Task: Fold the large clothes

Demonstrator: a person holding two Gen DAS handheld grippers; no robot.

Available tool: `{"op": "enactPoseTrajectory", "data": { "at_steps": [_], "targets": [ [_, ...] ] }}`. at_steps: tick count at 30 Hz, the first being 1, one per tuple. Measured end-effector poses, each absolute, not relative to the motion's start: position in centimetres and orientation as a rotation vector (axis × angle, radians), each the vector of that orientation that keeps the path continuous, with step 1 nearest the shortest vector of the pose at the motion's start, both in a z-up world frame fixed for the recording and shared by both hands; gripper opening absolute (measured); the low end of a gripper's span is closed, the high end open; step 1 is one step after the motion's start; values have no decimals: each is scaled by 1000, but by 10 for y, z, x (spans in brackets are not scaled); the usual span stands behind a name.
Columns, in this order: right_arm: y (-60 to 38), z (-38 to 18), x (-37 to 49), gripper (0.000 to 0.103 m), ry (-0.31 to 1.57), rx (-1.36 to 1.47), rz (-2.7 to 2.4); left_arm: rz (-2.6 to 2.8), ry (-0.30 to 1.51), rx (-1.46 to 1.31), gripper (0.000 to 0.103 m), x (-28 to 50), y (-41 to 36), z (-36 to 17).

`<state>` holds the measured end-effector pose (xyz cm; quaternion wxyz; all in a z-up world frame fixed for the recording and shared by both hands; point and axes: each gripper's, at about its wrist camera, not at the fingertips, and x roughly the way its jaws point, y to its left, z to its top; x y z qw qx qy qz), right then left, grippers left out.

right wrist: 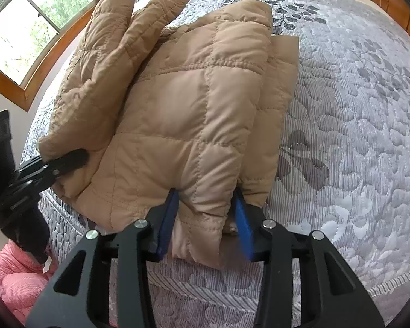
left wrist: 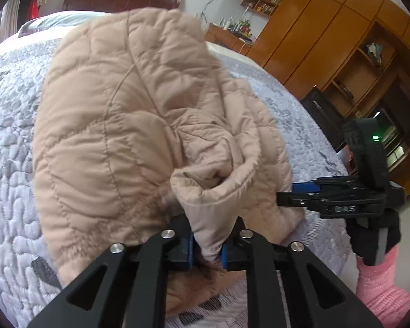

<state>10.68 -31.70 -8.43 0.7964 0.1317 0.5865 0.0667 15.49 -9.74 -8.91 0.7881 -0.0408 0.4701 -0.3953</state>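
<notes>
Blue-padded fingers [left wrist: 223,255] of the left gripper [left wrist: 207,254] pinch a bunched fold of a tan quilted jacket [right wrist: 177,109], while the right gripper [right wrist: 205,224] clamps a thick padded fold at the jacket's near edge. Partly folded, the jacket lies on a grey patterned bed [right wrist: 355,109], close to its near edge, one sleeve [right wrist: 114,54] stretching toward the window [right wrist: 27,27] side.

Daylight from the window [right wrist: 27,35], itself overexposed, lights both my views evenly with soft shadows, though fisheye bending curves the edges, dark vignette fills the corners, and my nearest blue pads [right wrist: 243,224] show slight blur.
</notes>
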Motion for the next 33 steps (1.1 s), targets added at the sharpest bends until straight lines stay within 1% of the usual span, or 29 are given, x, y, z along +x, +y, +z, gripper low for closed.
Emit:
{"op": "enactPoseTrajectory", "data": {
  "at_steps": [1, 2, 3, 4, 5, 8, 10, 11, 13, 18, 21, 26, 30, 32, 33],
  "targets": [
    [-316, -83, 107, 42, 1258, 279, 140, -877, 1025, -103, 24, 152, -91, -82],
    [-316, -80, 107, 43, 1254, 276, 137, -883, 1029, -119, 30, 151, -86, -77],
    [-317, -75, 105, 47, 1244, 273, 134, -892, 1035, -143, 36, 149, -78, -72],
    [-317, -70, 103, 50, 1236, 273, 129, -917, 1052, -181, 38, 147, -67, -65],
    [-319, -65, 101, 50, 1225, 272, 121, -940, 1067, -212, 40, 145, -59, -60],
    [-318, -45, 97, 52, 1177, 269, 120, -936, 1069, -274, 40, 144, -30, -43],
    [-317, -31, 99, 60, 1147, 280, 145, -851, 1037, -279, 40, 151, -12, -32],
    [-313, -25, 101, 63, 1136, 283, 159, -788, 1021, -259, 40, 156, -6, -28],
    [-306, -12, 111, 73, 1123, 293, 185, -628, 985, -206, 40, 168, 3, -23],
    [-292, 5, 151, 87, 1155, 380, 285, -441, 962, -92, 39, 191, -1, -26],
    [-277, 5, 175, 88, 1195, 384, 291, -419, 974, -75, 39, 196, -9, -32],
    [-250, -16, 203, 88, 1316, 366, 304, -399, 1020, -35, 39, 200, -18, -47],
    [-240, -30, 211, 88, 1349, 360, 295, -400, 1040, -29, 39, 200, -20, -57],
    [-236, -36, 215, 82, 1362, 354, 296, -400, 1040, -33, 39, 200, -19, -58],
    [-233, -40, 218, 77, 1368, 339, 289, -400, 1038, -31, 39, 200, -19, -58]
  ]
}}
